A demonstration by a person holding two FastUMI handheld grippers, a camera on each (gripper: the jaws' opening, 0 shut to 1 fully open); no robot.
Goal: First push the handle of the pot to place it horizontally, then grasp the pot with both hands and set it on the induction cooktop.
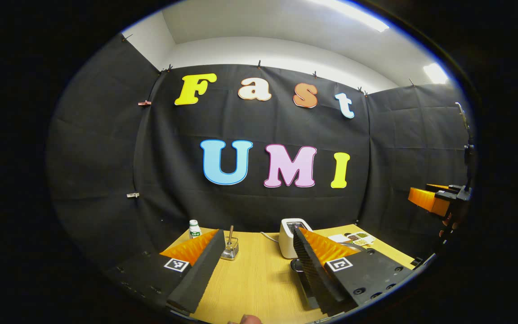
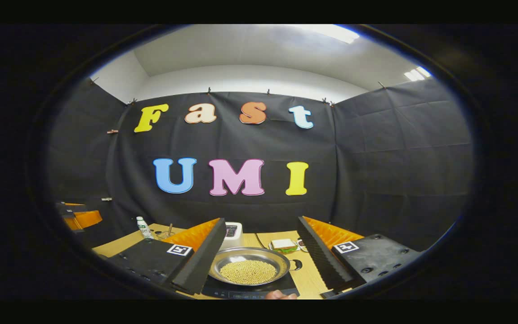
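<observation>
The pot (image 2: 249, 269) is a shallow steel pan holding yellow grains. It rests on the black induction cooktop (image 2: 250, 291) at the near table edge. My right gripper (image 2: 260, 227) is open, and the pot lies low between its orange-backed fingers (image 2: 205, 252), touching neither. A small dark piece (image 2: 296, 264) sits at the pot's right side; I cannot tell if it is the handle. My left gripper (image 1: 258, 236) is open over bare wooden table (image 1: 259, 279) with nothing between its fingers. It also appears at the left as the left gripper (image 2: 77, 218), and the right gripper (image 1: 434, 200) at the far right.
A white appliance (image 1: 291, 236) stands at the back of the table, with a small bottle (image 1: 194, 228) and a wire holder (image 1: 230, 248) to its left. A sandwich on a plate (image 2: 283, 244) lies behind the pot. A fingertip (image 2: 279, 294) shows at the bottom edge.
</observation>
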